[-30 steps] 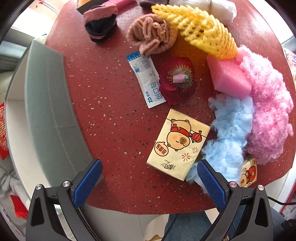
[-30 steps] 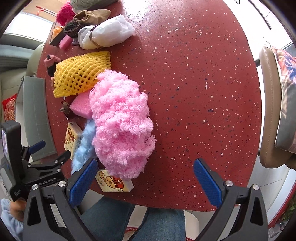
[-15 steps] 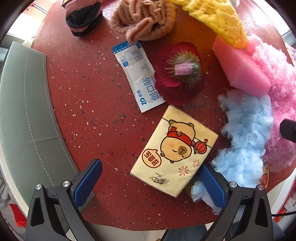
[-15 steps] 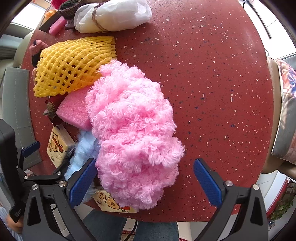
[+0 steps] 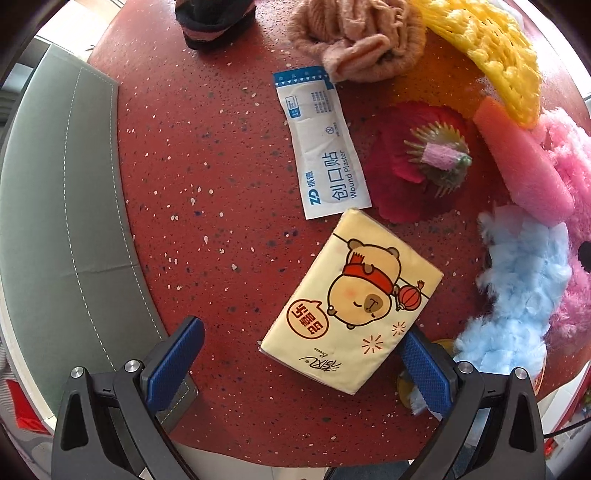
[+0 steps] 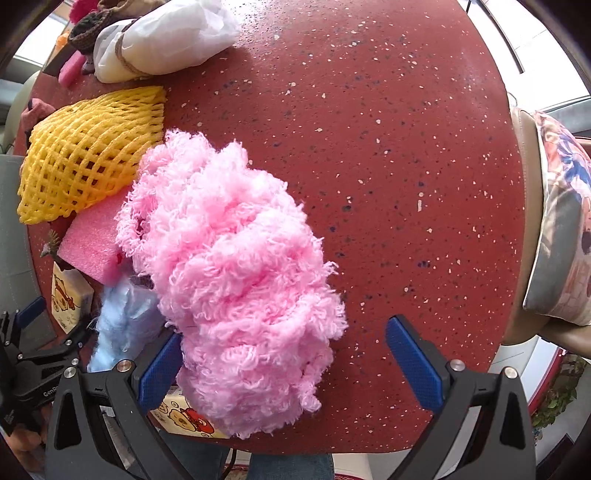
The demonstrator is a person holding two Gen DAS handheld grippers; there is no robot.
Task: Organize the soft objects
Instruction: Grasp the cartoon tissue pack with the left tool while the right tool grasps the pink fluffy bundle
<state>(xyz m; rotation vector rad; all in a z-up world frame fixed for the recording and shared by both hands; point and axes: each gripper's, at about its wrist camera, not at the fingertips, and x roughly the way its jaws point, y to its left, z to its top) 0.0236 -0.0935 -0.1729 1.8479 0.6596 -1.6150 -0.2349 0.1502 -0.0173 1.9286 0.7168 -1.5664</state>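
Observation:
My left gripper (image 5: 301, 363) is open, low over the red table; a yellow tissue pack with a cartoon bear (image 5: 354, 314) lies between its fingers, nearer the right one. A blue fluffy yarn bundle (image 5: 517, 288) lies right of the pack. My right gripper (image 6: 290, 363) is open, its fingers straddling the near end of a big pink fluffy yarn bundle (image 6: 236, 273). A pink foam block (image 6: 92, 240), a yellow foam net (image 6: 92, 155) and the blue yarn (image 6: 125, 325) lie to the pink bundle's left. The left gripper (image 6: 33, 354) shows at the right wrist view's left edge.
A wound plaster packet (image 5: 325, 147), a red fabric flower (image 5: 421, 162), a tan knitted piece (image 5: 358, 37) and a dark sock (image 5: 214, 18) lie further back. A white wrapped bundle (image 6: 166, 40) sits far back. A grey chair (image 5: 59, 221) is left of the table (image 6: 388, 147), another chair (image 6: 554, 236) right.
Both grippers have moved forward and lower over the table. The left now straddles the tissue pack; the right now straddles the end of the pink yarn. Both stay open.

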